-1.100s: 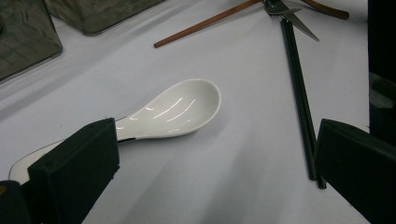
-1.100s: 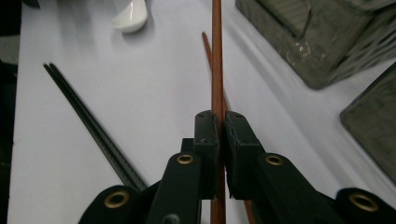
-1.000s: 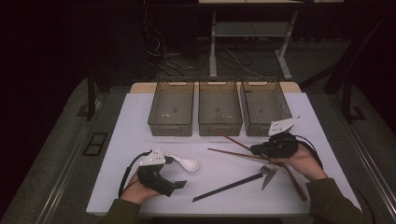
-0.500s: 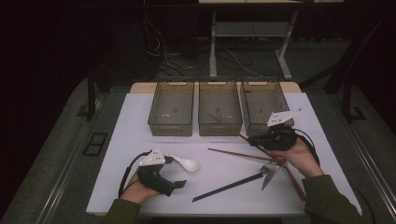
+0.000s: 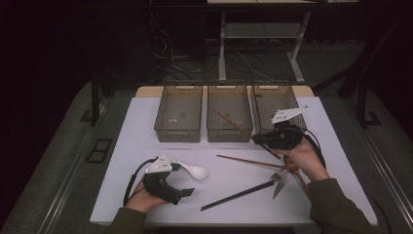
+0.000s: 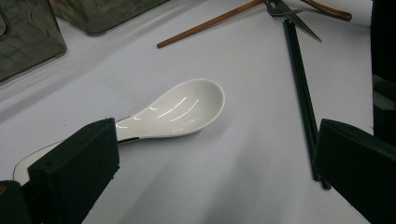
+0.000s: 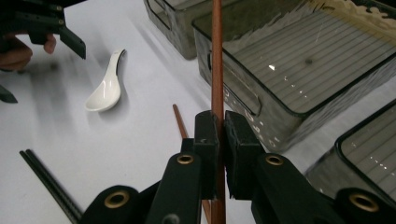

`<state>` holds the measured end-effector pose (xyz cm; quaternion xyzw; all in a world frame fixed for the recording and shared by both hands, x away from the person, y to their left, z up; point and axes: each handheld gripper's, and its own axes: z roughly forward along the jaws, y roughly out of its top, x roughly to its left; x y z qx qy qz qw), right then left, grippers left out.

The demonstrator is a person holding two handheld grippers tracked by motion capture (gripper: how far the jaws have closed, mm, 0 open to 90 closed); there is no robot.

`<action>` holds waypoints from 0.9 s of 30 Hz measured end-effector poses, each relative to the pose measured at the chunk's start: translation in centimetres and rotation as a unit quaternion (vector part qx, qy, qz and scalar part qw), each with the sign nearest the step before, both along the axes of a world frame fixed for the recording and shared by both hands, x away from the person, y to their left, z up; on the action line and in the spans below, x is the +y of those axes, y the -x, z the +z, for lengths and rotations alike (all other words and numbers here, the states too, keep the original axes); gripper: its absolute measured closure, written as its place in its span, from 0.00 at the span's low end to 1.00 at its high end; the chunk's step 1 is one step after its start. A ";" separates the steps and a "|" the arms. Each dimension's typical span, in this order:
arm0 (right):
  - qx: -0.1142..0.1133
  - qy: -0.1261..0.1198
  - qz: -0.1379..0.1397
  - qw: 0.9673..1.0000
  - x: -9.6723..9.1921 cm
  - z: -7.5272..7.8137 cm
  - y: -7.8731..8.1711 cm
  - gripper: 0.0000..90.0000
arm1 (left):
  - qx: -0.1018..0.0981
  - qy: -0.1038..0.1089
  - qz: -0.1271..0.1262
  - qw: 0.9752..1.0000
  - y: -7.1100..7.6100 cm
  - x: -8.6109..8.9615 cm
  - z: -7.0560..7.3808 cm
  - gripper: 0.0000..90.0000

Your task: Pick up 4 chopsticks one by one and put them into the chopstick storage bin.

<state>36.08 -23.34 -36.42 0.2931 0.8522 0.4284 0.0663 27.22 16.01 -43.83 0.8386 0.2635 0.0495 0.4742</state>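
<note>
Dark floor and tangled cables surround us, and a white surface point(image 5: 146, 131) carries three smoky clear bins side by side at its far edge. We see the right gripper point(image 5: 260, 139), its fingers point(image 7: 207, 140) clamped tight on a brown chopstick point(image 5: 234, 124) that is lifted and slants up over the middle bin point(image 5: 229, 134). Its partner, a second brown chopstick point(image 5: 246, 161), lies flat on the surface just below that gripper. Near the right hand point(image 5: 304, 158) we spot a fork point(image 5: 280, 176) and a pair of black chopsticks point(image 5: 238, 195) running diagonally toward the front edge. Over on the left, the left gripper point(image 5: 187, 191) rests low with its fingers point(image 6: 74, 172) wide apart, holding nothing. A white ceramic soup spoon point(image 6: 180, 109) lies bowl-up just beside it, the handle running behind the near finger.
</note>
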 end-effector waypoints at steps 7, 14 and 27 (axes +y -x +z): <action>-0.005 -0.007 -0.008 1.000 0.8 0.3 -0.5 0.93 | 0.001 0.004 0.002 1.000 0.0 -0.1 0.0 0.00; -0.011 -0.005 -0.017 1.000 2.0 0.4 -1.2 0.93 | 0.001 0.004 0.002 1.000 0.0 -0.1 0.0 0.00; -0.020 -0.008 -0.026 0.999 4.8 1.7 -2.8 0.93 | 0.001 0.010 0.004 1.000 0.1 -0.2 0.1 0.00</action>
